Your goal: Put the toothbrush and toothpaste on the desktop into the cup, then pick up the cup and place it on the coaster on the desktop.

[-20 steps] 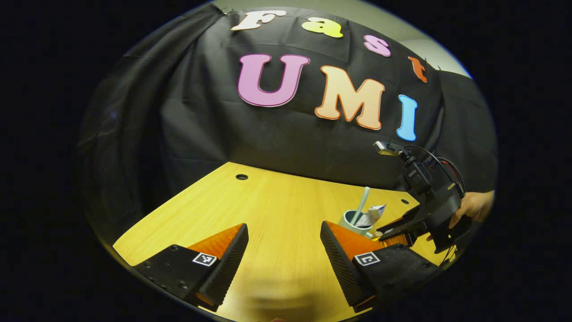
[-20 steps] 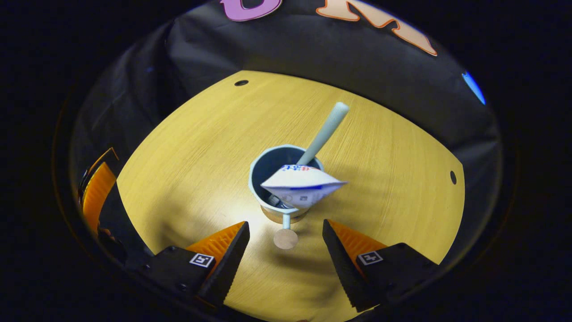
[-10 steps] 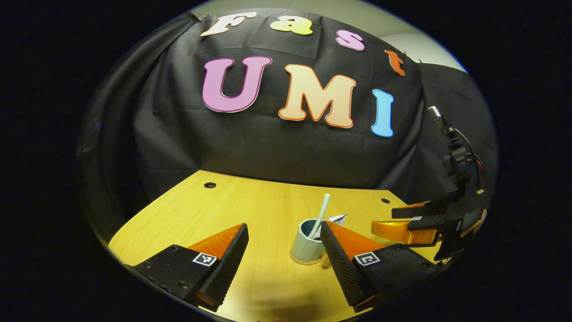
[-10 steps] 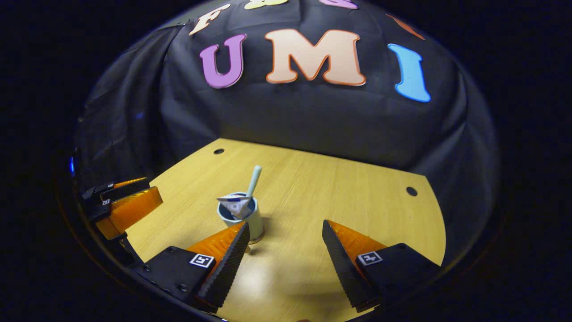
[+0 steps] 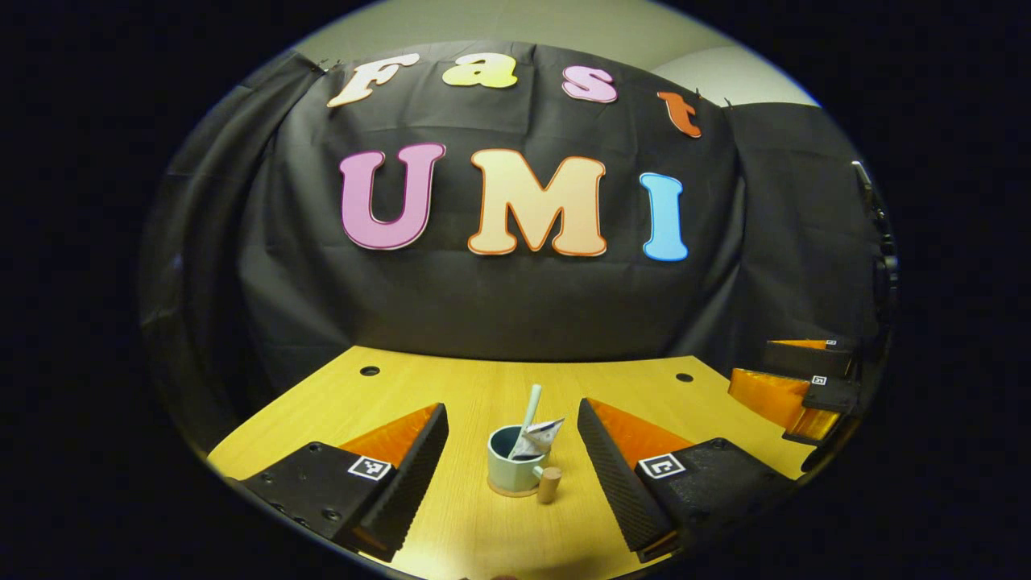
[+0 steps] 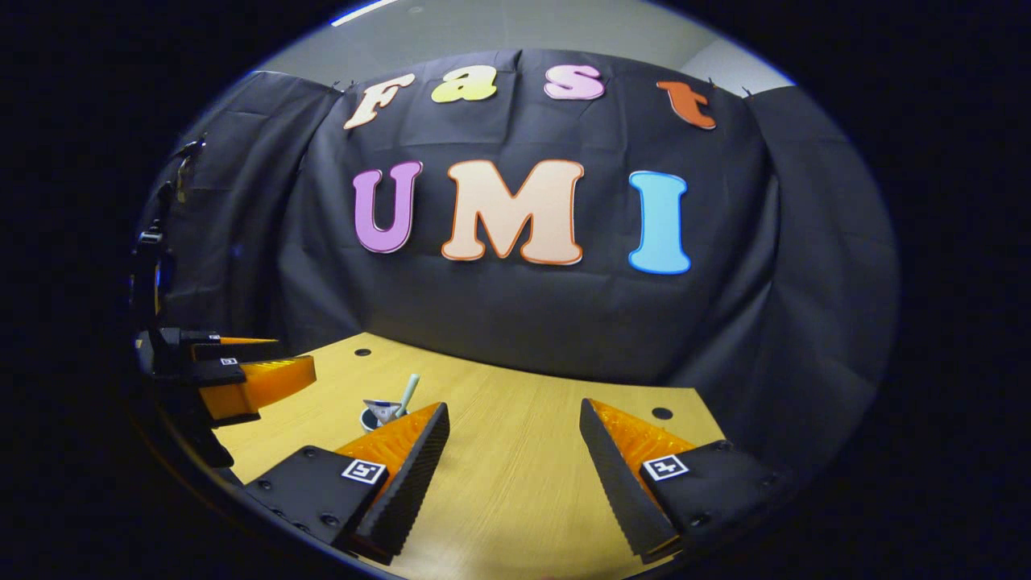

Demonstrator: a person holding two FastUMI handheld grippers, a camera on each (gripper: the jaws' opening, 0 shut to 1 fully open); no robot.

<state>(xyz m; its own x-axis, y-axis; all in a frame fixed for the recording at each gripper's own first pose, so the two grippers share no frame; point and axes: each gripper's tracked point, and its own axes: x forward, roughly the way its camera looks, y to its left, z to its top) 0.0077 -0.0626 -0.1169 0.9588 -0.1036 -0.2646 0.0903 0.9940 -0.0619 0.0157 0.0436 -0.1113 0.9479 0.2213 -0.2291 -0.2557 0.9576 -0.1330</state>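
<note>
A pale blue cup (image 5: 511,461) stands upright on a round tan coaster (image 5: 506,490) on the wooden desktop. A pale toothbrush (image 5: 532,407) and a white toothpaste tube (image 5: 542,437) stick out of the cup. Its handle (image 5: 549,485) points toward me. My left gripper (image 5: 511,407) is open, drawn back from the cup, which sits between and beyond its fingers. My right gripper (image 6: 513,407) is open over bare table, well right of the cup (image 6: 370,419), whose lower part its left finger hides. The right gripper (image 5: 793,387) hangs at the far right and the left gripper (image 6: 250,379) at the far left.
The wooden desktop (image 6: 515,475) has small round cable holes near its back edge (image 5: 370,370) (image 5: 684,377) (image 6: 661,413). The black cloth wall rises right behind the table. Open table surface lies right of the cup.
The right gripper has pulled back from over the cup, levelled out and moved off to the right. The left gripper swung to face the cup. The cup stays on the coaster.
</note>
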